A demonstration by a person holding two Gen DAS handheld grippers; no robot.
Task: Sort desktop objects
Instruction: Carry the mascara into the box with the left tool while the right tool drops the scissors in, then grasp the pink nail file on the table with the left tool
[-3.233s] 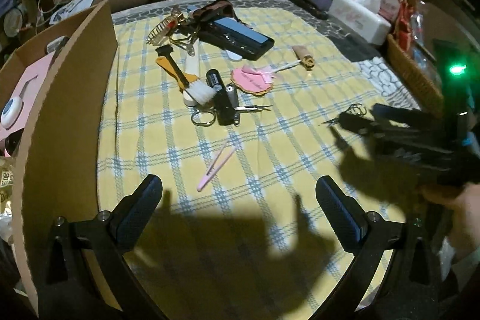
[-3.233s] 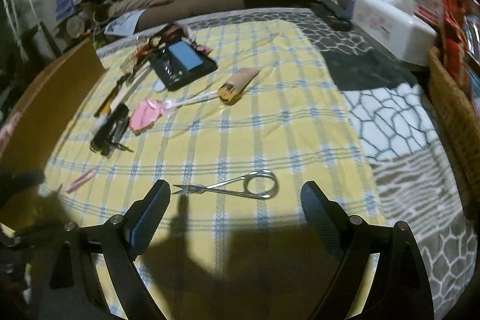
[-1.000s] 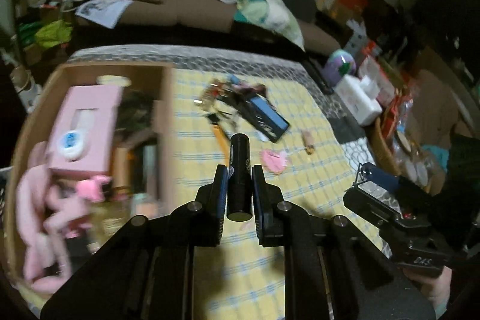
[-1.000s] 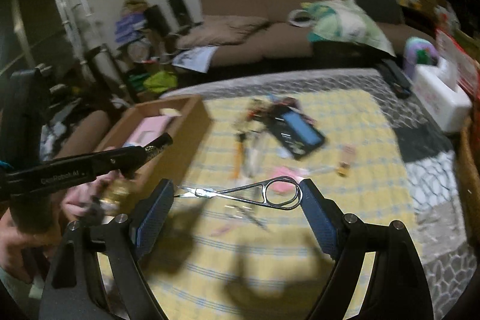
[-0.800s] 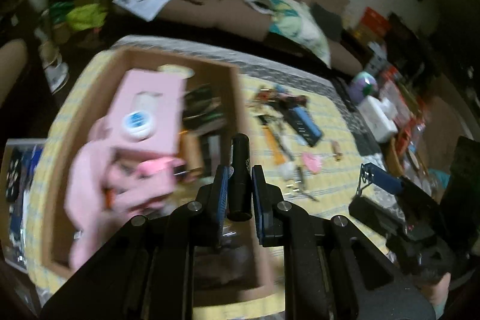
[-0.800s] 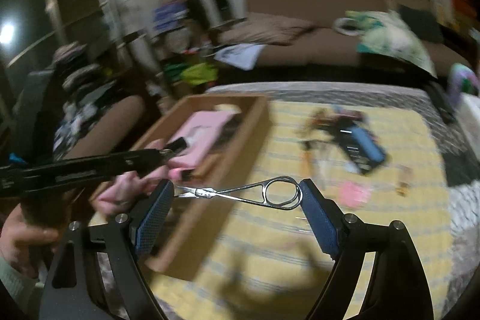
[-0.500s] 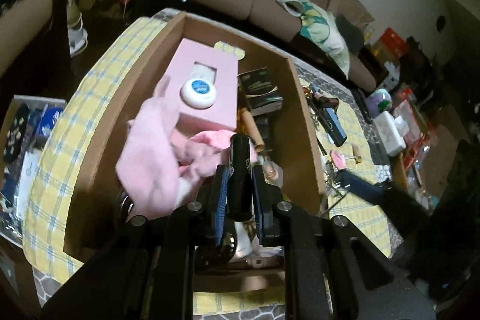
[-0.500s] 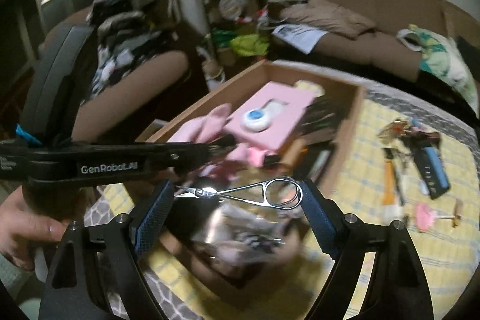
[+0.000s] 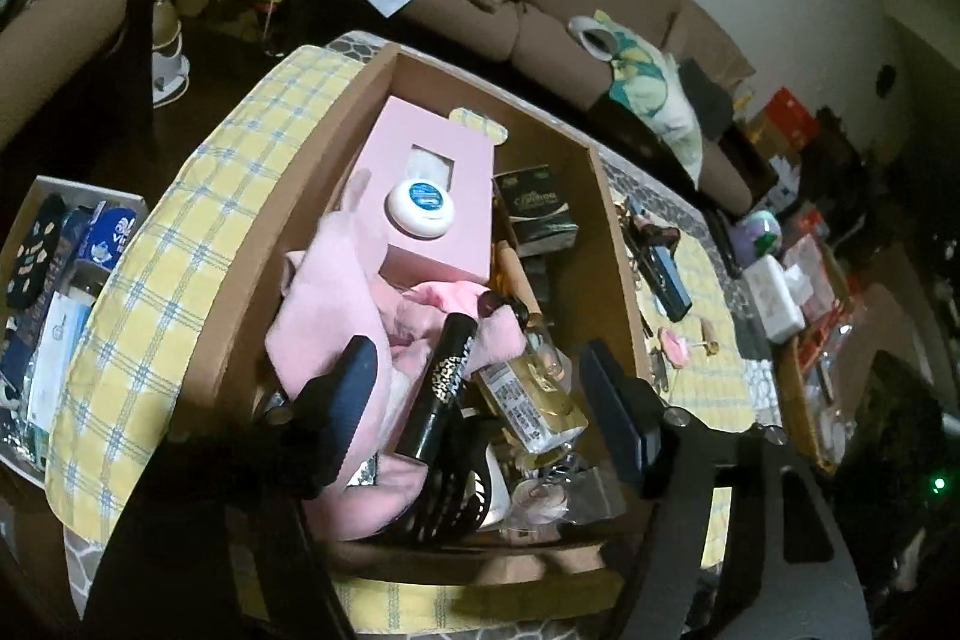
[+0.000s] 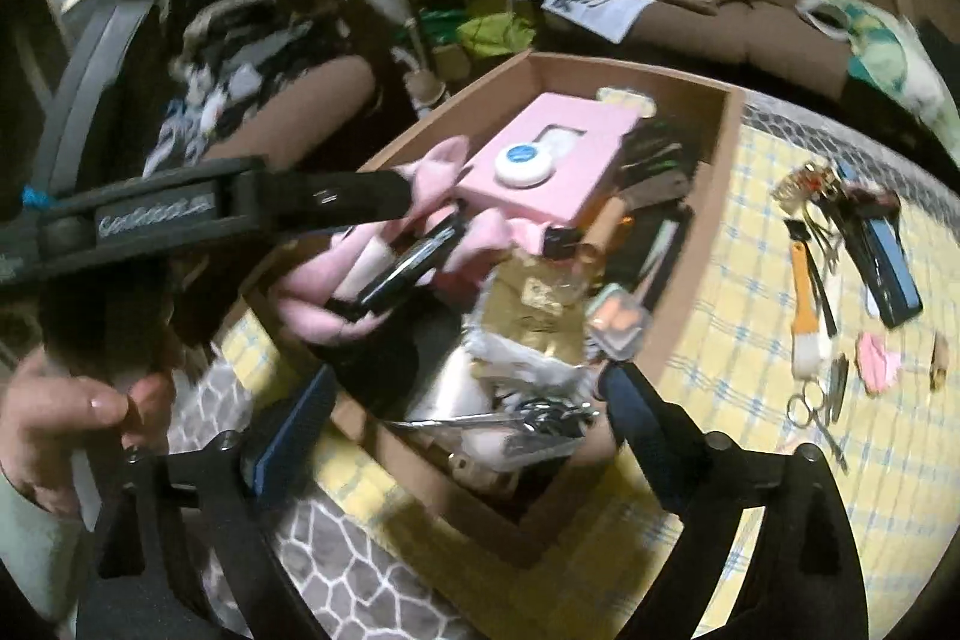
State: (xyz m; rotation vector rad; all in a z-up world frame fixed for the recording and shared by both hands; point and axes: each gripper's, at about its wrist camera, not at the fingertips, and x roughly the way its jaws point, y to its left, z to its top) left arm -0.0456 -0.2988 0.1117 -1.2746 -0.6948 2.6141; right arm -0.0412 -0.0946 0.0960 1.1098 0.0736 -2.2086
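Box (image 9: 420, 67): both claws hung above for dropping. Left gripper (image 9: 480, 403): jaws just opened, nothing held; black tube (image 9: 441, 388) released onto pink cloth (image 9: 336, 322). Right gripper (image 10: 468, 418): jaws just widened, empty; scissors (image 10: 498, 419) dropped inside box.

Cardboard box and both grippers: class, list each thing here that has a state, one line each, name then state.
Cardboard box: open-topped, crowded with items.
Left gripper: open, jaws just opened, nothing gripped.
Black tube: released, lying tilted on pink cloth in the box.
Right gripper: open, jaws just widened.
Scissors: dropped, lying in the box.
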